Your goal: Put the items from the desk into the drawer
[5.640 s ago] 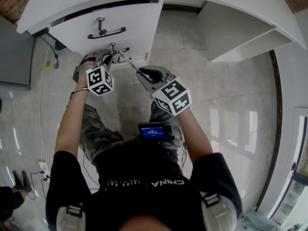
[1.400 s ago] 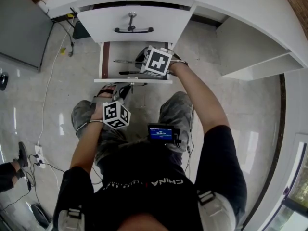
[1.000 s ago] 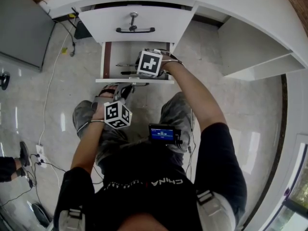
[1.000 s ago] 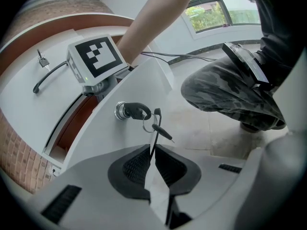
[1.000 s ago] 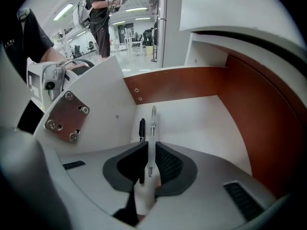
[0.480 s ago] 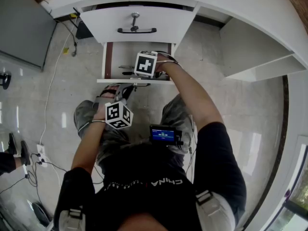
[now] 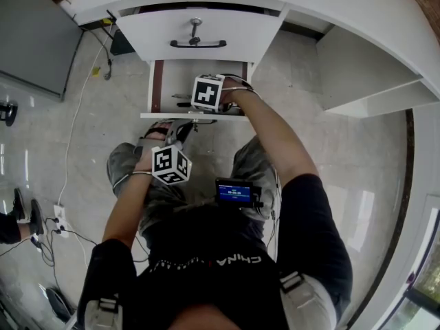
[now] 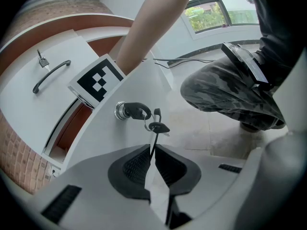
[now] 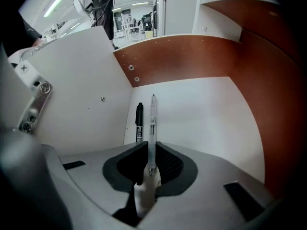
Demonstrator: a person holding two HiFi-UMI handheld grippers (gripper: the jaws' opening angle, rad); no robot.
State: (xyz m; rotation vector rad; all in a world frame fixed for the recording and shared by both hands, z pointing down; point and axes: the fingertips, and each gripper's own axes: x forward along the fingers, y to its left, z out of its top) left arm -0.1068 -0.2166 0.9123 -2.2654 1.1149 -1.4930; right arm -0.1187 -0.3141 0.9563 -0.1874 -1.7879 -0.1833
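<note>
Standing open under the white desk (image 7: pixel 344 9), the lower drawer (image 7: pixel 175 80) is pulled out toward the person, while the upper drawer (image 7: pixel 199 31) above it is shut. Only the desk's edge shows in the head view, so I cannot tell what items are left on top.

The right gripper (image 9: pixel 151 150) is down inside the open drawer. Its marker cube sits over the drawer floor in the head view. Its fingers are clamped on the near end of a clear pen (image 9: pixel 152 123), which points along the drawer floor toward the back wall. The pen looks low over the floor, but whether it touches I cannot tell.

The left gripper (image 8: pixel 152 152) hangs at the drawer front, just below its lock (image 8: pixel 125 111). Its fingers are pressed together on a thin dark strap (image 8: pixel 153 140) that hangs from the key (image 8: pixel 157 126) in that lock. It is probably steadying the drawer by that strap.

A black marker (image 9: pixel 139 121) lies flat on the drawer floor, just left of the pen and parallel to it, so one item counts as already stowed.

Progress judgement: partway or late.
- The drawer is open.
- The marker is in.
- The pen is inside the drawer but not released.
- Left to do: let go of the pen, pull the right gripper out, fetch anything remaining from the desk, and likely push the drawer shut.
</note>
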